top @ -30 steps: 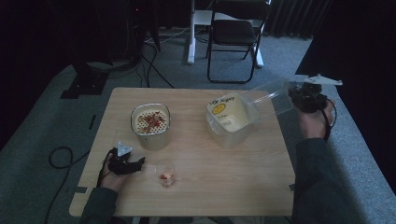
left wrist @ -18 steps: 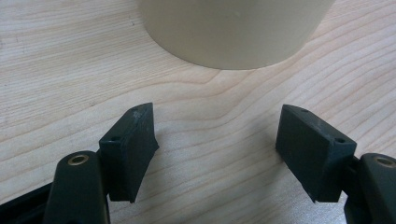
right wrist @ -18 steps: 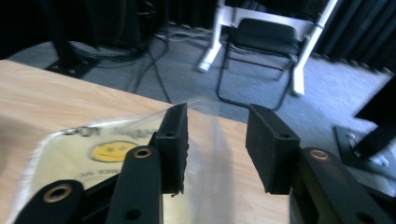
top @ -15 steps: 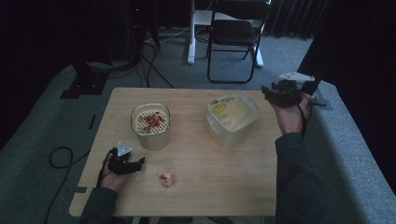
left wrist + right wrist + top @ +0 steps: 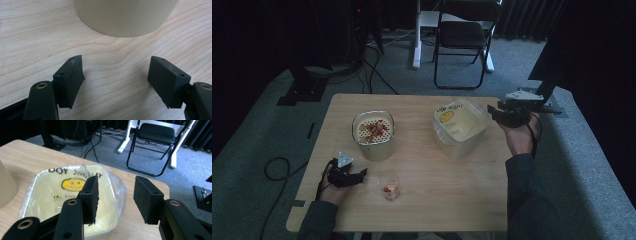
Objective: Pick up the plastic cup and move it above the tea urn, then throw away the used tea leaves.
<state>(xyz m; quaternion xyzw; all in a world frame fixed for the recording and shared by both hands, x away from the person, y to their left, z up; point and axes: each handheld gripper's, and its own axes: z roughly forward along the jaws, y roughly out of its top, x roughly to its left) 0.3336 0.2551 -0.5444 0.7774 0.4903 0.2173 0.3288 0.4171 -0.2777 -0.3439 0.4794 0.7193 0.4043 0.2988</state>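
Wooden table [image 5: 422, 200], dark room w/ folding chair [image 5: 464, 35] behind. Bag-lined bin [image 5: 460, 127] sits at right-rear of table, its rim just left of right tool [image 5: 498, 113], jaws just opened, nothing between. Left tool [image 5: 357, 175] idle, jaws apart, empty; right hand nearer.

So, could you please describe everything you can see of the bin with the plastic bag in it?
The bin is a small, pale, squarish tub standing upright near the table's far right corner. A clear plastic bag lines it, folded over the rim, with a yellow smiley face and black lettering. The right gripper hovers open beside its rim.
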